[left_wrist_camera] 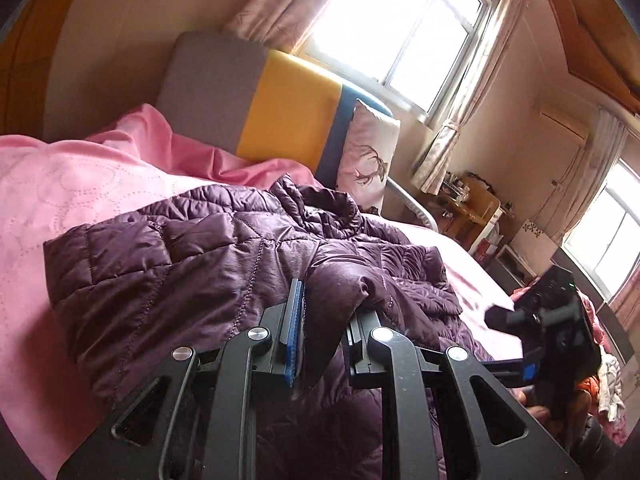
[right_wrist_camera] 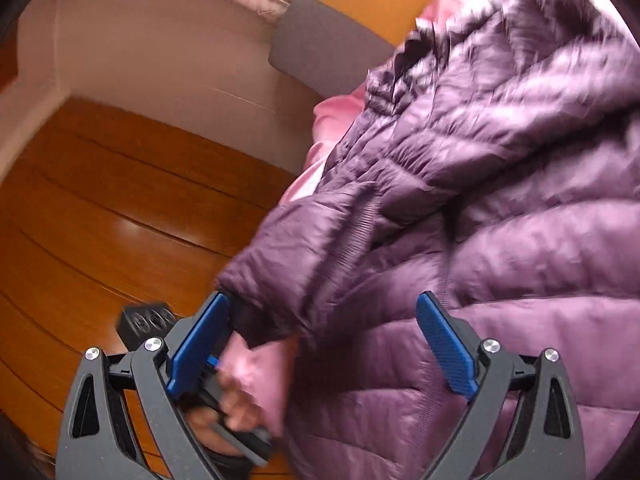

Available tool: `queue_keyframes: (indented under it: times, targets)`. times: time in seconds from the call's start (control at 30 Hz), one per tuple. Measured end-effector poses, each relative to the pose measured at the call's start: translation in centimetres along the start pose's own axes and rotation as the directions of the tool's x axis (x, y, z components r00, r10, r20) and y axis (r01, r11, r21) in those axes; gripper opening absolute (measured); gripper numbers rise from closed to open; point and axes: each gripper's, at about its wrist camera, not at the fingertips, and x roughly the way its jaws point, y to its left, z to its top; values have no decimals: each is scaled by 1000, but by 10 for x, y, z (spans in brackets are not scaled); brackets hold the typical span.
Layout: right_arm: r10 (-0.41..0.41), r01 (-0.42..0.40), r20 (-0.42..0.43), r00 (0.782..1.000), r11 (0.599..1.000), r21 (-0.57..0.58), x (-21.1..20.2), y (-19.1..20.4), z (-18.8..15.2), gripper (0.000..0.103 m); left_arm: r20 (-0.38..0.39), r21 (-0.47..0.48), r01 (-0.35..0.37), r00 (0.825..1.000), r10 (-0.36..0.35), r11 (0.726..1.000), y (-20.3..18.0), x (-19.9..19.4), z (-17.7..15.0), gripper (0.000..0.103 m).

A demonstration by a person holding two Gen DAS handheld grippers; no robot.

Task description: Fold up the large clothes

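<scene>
A purple quilted puffer jacket (left_wrist_camera: 224,264) lies crumpled on the pink bed cover (left_wrist_camera: 60,184). My left gripper (left_wrist_camera: 326,320) is shut on a fold of the jacket's near edge, fabric bunched between its blue pads. In the right wrist view the jacket (right_wrist_camera: 500,168) fills the right side, blurred by motion. My right gripper (right_wrist_camera: 324,312) is open, its blue pads spread wide around the jacket's sleeve end, not clamping it. The right gripper body also shows in the left wrist view (left_wrist_camera: 552,312), off the bed's right side.
A grey, yellow and blue headboard (left_wrist_camera: 280,108) and a white deer-print pillow (left_wrist_camera: 368,160) stand at the bed's head. Bright windows and a cluttered desk (left_wrist_camera: 468,204) lie beyond. Wooden floor (right_wrist_camera: 120,220) is beside the bed.
</scene>
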Motion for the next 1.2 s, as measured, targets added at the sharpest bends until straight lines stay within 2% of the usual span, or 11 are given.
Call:
queue_keyframes:
  times: [0.1, 0.17, 0.2, 0.23, 0.27, 0.33, 0.4, 0.5, 0.77, 0.9, 1.2]
  targets:
    - [59, -57, -29, 998, 996, 66, 26, -2, 6, 95, -4, 4, 7, 1000, -7, 1000, -3, 0, 1, 17]
    - [39, -36, -49, 998, 998, 50, 44, 8, 11, 76, -3, 8, 11, 1000, -11, 1000, -3, -1, 3, 17]
    - [31, -30, -55, 998, 999, 22, 50, 17, 14, 51, -3, 14, 8, 1000, -8, 1000, -4, -2, 3, 17]
    - [12, -13, -54, 998, 1000, -10, 55, 28, 16, 41, -9, 24, -20, 1000, 20, 1000, -5, -2, 2, 19]
    - [-22, 20, -47, 999, 998, -56, 59, 41, 19, 35, -15, 33, -51, 999, 52, 998, -8, 0, 3, 24]
    - [-81, 77, -22, 996, 983, -169, 61, 70, 26, 20, 1, 21, -138, 990, 138, 990, -3, -7, 2, 68]
    - [-110, 110, 14, 994, 960, -259, 56, 101, 38, 15, 37, -52, -216, 975, 218, 975, 8, -20, -3, 91]
    - [-165, 189, 94, 982, 902, -388, 46, 150, 56, 12, 18, -175, -233, 971, 240, 957, 27, -32, -16, 91]
    - [-159, 307, 313, 936, 802, -512, -3, 216, 96, 11, -81, -214, -353, 936, 344, 911, 45, -22, -34, 91]
    - [-189, 374, 398, 898, 804, -463, -34, 198, 106, 11, -125, -207, -380, 924, 361, 901, 47, -12, -35, 91]
    - [-456, 588, 435, 777, 772, -241, -80, 83, 118, 11, -214, -130, -414, 899, 382, 901, 38, 16, -45, 90]
